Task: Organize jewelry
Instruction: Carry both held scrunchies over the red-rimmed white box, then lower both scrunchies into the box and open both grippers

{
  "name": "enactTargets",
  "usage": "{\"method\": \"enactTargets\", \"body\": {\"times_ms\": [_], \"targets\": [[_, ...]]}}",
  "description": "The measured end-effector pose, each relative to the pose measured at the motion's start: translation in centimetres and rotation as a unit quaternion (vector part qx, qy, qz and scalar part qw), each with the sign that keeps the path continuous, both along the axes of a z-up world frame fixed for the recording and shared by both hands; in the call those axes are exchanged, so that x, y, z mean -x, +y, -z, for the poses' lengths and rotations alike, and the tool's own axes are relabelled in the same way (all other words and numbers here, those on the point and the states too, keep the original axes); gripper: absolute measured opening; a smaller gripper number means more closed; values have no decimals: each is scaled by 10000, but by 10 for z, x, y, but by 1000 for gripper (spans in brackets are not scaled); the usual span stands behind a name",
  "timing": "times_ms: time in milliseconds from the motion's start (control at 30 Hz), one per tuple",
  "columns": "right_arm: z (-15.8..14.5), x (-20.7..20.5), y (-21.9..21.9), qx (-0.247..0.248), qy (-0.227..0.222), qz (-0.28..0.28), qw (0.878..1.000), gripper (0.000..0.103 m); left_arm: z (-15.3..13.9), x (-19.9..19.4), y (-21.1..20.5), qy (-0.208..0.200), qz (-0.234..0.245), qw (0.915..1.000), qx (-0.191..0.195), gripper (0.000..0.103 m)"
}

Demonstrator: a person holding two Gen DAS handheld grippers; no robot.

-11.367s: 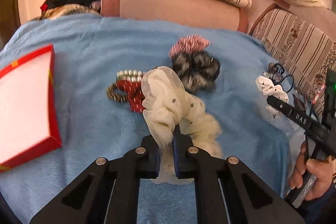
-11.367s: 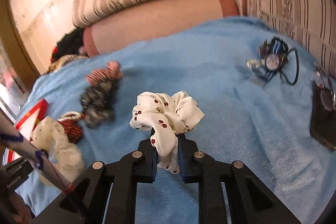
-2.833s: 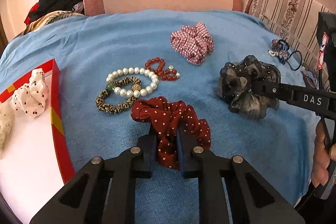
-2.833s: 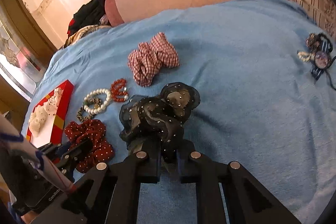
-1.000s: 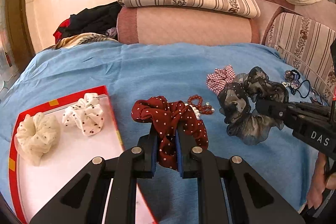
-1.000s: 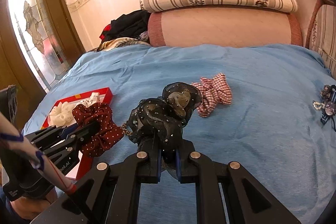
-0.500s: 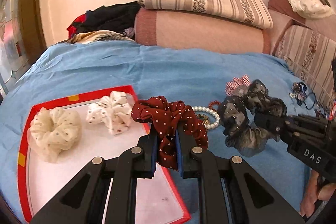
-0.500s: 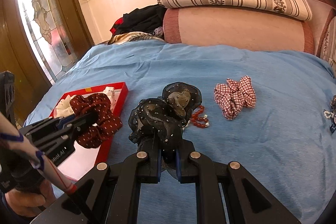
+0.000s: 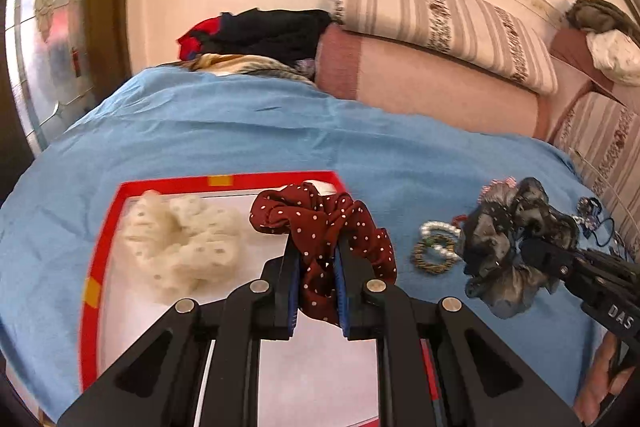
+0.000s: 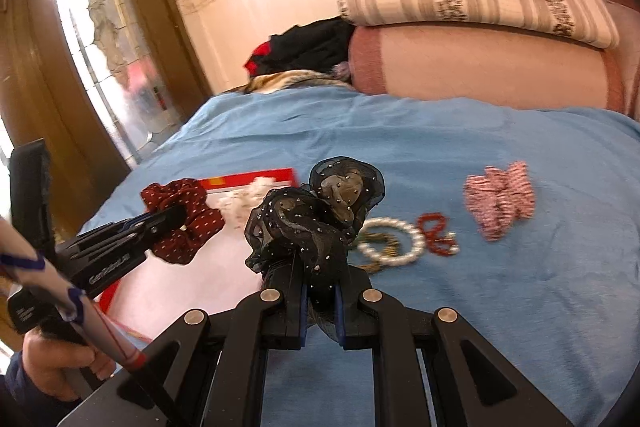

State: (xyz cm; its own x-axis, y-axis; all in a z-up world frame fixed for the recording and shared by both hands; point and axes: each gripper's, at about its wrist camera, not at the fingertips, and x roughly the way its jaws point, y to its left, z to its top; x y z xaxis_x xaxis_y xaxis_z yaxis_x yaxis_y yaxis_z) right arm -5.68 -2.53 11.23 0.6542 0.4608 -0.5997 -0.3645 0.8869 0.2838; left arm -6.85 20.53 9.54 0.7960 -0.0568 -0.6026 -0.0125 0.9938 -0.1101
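My left gripper [image 9: 318,259] is shut on a dark red scrunchie with white dots [image 9: 320,223], held above the red-rimmed white tray [image 9: 104,227]. A cream scrunchie [image 9: 180,247] lies in the tray. In the right wrist view my right gripper [image 10: 320,291] is shut on a black sheer scrunchie with studs [image 10: 316,215], just right of the tray [image 10: 252,175]. The left gripper [image 10: 168,217] with the red scrunchie [image 10: 188,223] shows there too. A pearl bracelet [image 10: 394,241], a red bead bracelet [image 10: 438,233] and a pink checked scrunchie [image 10: 500,201] lie on the blue cover.
The blue cover [image 9: 280,131] spreads over a bed. Striped cushions [image 9: 440,19] and a pink bolster [image 9: 420,91] line its far side, with dark clothes [image 9: 264,31] piled at the far left. Small trinkets [image 9: 588,211] lie at the right edge. A hand [image 10: 56,359] grips the left handle.
Both grippers have moved left with their scrunchies. The red scrunchie has come from beside the tray to above it, and the black one has drawn near the tray's right edge.
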Motion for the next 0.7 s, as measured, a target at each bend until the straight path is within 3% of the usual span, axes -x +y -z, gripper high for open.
{"method": "enactTargets", "body": {"times_ms": [433, 700], "targets": [[12, 3, 72, -144, 392, -697, 9967, 11, 24, 16, 69, 456, -610, 9970, 115, 15], [27, -18, 106, -138, 749, -743, 9943, 11, 34, 14, 79, 630, -704, 9953, 226, 15]]}}
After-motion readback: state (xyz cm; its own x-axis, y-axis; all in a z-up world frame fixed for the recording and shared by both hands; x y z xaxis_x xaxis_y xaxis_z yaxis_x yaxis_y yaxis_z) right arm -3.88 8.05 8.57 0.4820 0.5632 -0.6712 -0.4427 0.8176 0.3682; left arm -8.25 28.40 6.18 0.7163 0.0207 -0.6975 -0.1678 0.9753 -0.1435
